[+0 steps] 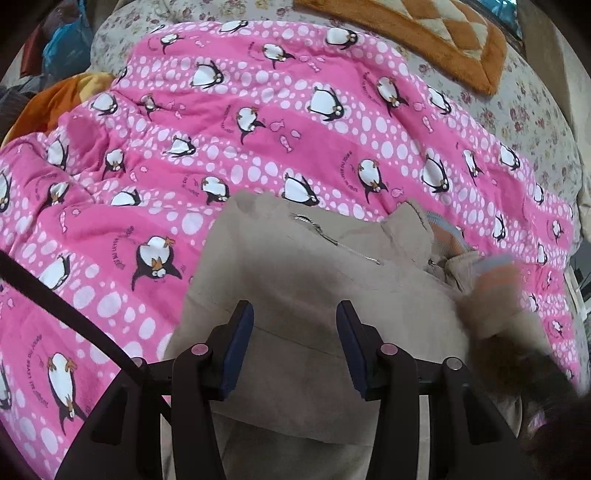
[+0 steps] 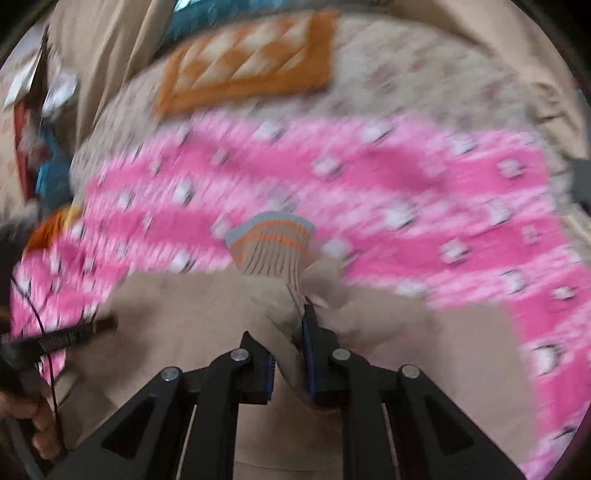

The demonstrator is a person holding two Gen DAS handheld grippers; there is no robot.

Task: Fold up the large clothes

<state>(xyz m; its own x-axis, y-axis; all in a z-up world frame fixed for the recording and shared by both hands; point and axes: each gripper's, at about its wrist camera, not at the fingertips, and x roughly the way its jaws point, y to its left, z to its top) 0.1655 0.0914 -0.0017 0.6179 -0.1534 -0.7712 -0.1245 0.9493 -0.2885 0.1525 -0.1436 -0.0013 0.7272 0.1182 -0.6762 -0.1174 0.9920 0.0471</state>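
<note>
A beige jacket (image 1: 295,280) with a metal zipper (image 1: 332,240) lies on a pink penguin-print blanket (image 1: 258,122). My left gripper (image 1: 295,317) is open just above the jacket's body, nothing between its fingers. My right gripper (image 2: 291,332) is shut on the jacket's sleeve; the striped grey-and-orange cuff (image 2: 269,243) sticks out past the fingertips. The right wrist view is motion-blurred. In the left wrist view the cuff (image 1: 491,266) and the right gripper (image 1: 517,362) are a blur at the right.
The blanket covers a floral bedspread (image 1: 517,110). An orange and cream quilted mat (image 1: 424,33) lies at the far side. Orange and blue cloth (image 1: 55,88) is piled at the far left. A black cable (image 1: 74,314) crosses the lower left.
</note>
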